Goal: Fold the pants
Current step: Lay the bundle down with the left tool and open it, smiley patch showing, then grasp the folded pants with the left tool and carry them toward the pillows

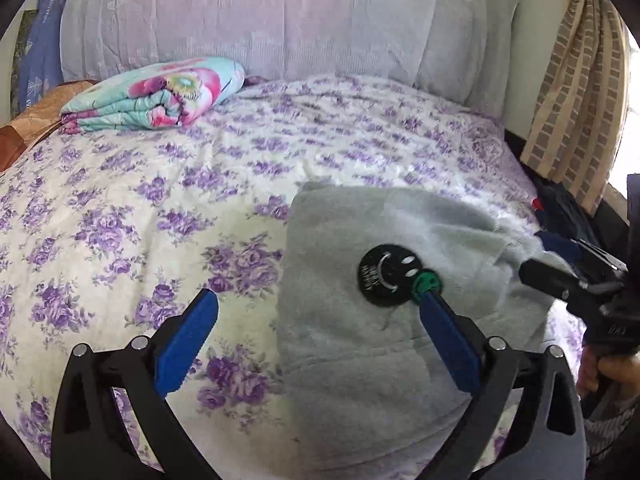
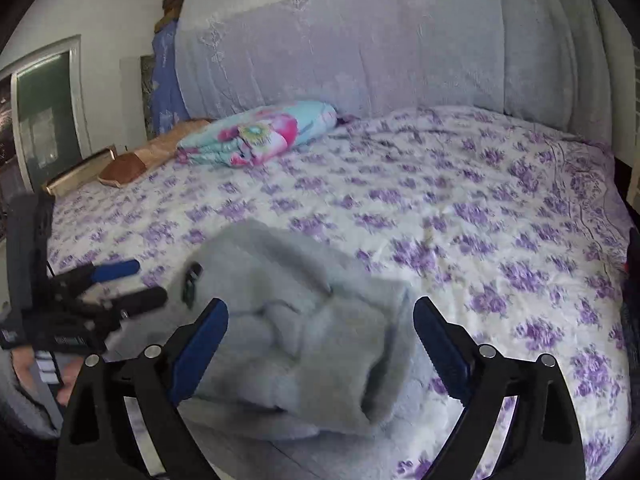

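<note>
— Between the left tongs [image 1: 318, 304] and the right tongs [image 2: 320, 314], what lies there?

— The grey pants [image 1: 372, 320], already bundled into a thick fold on the bed [image 1: 120, 220]. Their black smiley patch [image 1: 386, 274] sits just ahead of the left tongs' right finger.

— Are the tongs gripping anything?

— No. Both pairs stand wide apart and empty. The left pair's right finger lies over the cloth; whether it touches I cannot tell. The right pair straddles the rolled end of the pants from above.

— So which step is this?

— I judge it a late one: the fold looks made but lumpy. Next would be pinching a loose edge, or pressing the bundle flat, which needs the tongs brought down and narrowed on cloth.
</note>
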Demonstrator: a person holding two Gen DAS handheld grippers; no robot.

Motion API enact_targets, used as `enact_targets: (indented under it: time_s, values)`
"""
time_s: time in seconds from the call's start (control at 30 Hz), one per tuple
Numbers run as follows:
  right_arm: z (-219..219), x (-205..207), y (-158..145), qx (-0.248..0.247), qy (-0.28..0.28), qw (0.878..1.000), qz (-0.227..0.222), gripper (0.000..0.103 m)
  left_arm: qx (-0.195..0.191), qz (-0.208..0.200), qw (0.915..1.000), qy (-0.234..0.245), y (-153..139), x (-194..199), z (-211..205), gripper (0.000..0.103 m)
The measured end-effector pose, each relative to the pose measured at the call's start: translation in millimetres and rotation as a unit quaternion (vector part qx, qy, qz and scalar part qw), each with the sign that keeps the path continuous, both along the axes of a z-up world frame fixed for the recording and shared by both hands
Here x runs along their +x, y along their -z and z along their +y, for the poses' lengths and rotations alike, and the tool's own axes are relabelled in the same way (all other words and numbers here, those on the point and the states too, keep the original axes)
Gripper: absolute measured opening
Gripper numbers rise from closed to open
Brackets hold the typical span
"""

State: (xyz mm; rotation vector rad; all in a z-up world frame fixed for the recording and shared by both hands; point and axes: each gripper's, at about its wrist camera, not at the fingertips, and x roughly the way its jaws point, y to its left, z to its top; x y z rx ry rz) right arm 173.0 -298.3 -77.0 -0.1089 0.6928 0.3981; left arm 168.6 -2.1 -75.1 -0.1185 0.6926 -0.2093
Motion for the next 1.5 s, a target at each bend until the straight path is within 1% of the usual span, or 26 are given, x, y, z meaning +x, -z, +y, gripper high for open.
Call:
enact_targets:
  time_s: [0.03, 0.07, 0.1, 0.13, 0.2, 0.27, 0.4, 0.47, 0.73, 0.93, 1.03, 1.13, 1.2, 1.23, 1.27, 1.33, 1.37, 1.4, 1.43, 1.47, 1.5]
  values:
    - [-10, 10, 21, 0.031, 0.0, 0.999, 0.036, 0.1, 0.007, 0.022, 0.9997, 0.001, 12, 7, -2, 0.099]
    - [-20, 15, 31, 0.074, 0.001, 0.996, 0.052, 0.1, 0.001, 0.031, 0.9995, 0.006, 22, 9, -3, 0.099]
    - [-26, 16, 28, 0.092, -0.001, 0.994, 0.056, 0.1, -0.016, 0.025, 0.9995, 0.006, 26, 8, 0, 0.099]
    - [-25, 14, 25, 0.087, -0.001, 0.995, 0.051, 0.1, -0.024, 0.029, 0.9993, 0.006, 24, 9, 4, 0.099]
    - [-20, 8, 27, 0.074, 0.001, 0.997, 0.035, 0.1, -0.019, 0.029, 0.9994, 0.005, 24, 8, 4, 0.099]
    - [-24, 5, 25, 0.088, -0.003, 0.996, 0.031, 0.1, -0.014, 0.022, 0.9997, 0.001, 23, 5, 3, 0.099]
    - [-34, -12, 16, 0.121, -0.002, 0.993, 0.003, 0.1, 0.012, 0.008, 0.9999, -0.01, 18, -2, -2, 0.099]
    - [-39, -17, 12, 0.131, 0.002, 0.991, 0.0, 0.1, 0.02, 0.003, 0.9997, -0.015, 15, -4, -3, 0.099]
    - [-57, -31, 15, 0.184, 0.009, 0.983, 0.024, 0.1, 0.037, -0.006, 0.9991, -0.021, 6, -15, -4, 0.098]
    - [-72, -35, 18, 0.215, 0.025, 0.975, 0.042, 0.1, 0.038, -0.007, 0.9991, -0.019, 3, -21, -5, 0.098]
    - [-83, -32, 22, 0.243, 0.032, 0.968, 0.06, 0.1, 0.036, -0.008, 0.9992, -0.017, 1, -23, -6, 0.098]
    - [-93, -27, 26, 0.281, 0.033, 0.955, 0.084, 0.1, 0.032, -0.006, 0.9994, -0.011, -1, -25, -7, 0.098]
    - [-96, -21, 26, 0.311, 0.023, 0.945, 0.099, 0.1, 0.015, 0.005, 0.9999, 0.004, 0, -25, -7, 0.098]
    - [-96, -17, 26, 0.319, 0.018, 0.942, 0.107, 0.1, 0.004, 0.017, 0.9997, 0.015, 2, -23, -8, 0.098]
    - [-93, -12, 26, 0.319, 0.013, 0.94, 0.121, 0.1, -0.006, 0.034, 0.9991, 0.026, 7, -19, -8, 0.098]
    - [-83, 3, 32, 0.295, 0.011, 0.942, 0.16, 0.1, -0.031, 0.059, 0.9971, 0.035, 17, -11, -5, 0.099]
    - [-77, 9, 36, 0.279, 0.012, 0.944, 0.173, 0.1, -0.052, 0.07, 0.9954, 0.039, 23, -6, -2, 0.099]
    - [-73, 15, 40, 0.273, 0.008, 0.945, 0.182, 0.1, -0.081, 0.086, 0.9921, 0.043, 30, 0, 3, 0.099]
    - [-70, 20, 44, 0.278, 0.002, 0.942, 0.188, 0.1, -0.112, 0.102, 0.9872, 0.047, 37, 6, 8, 0.099]
    - [-69, 24, 46, 0.288, -0.004, 0.938, 0.192, 0.1, -0.132, 0.11, 0.9838, 0.051, 40, 10, 12, 0.099]
    - [-67, 28, 48, 0.299, -0.008, 0.934, 0.195, 0.1, -0.135, 0.112, 0.9829, 0.055, 41, 13, 11, 0.099]
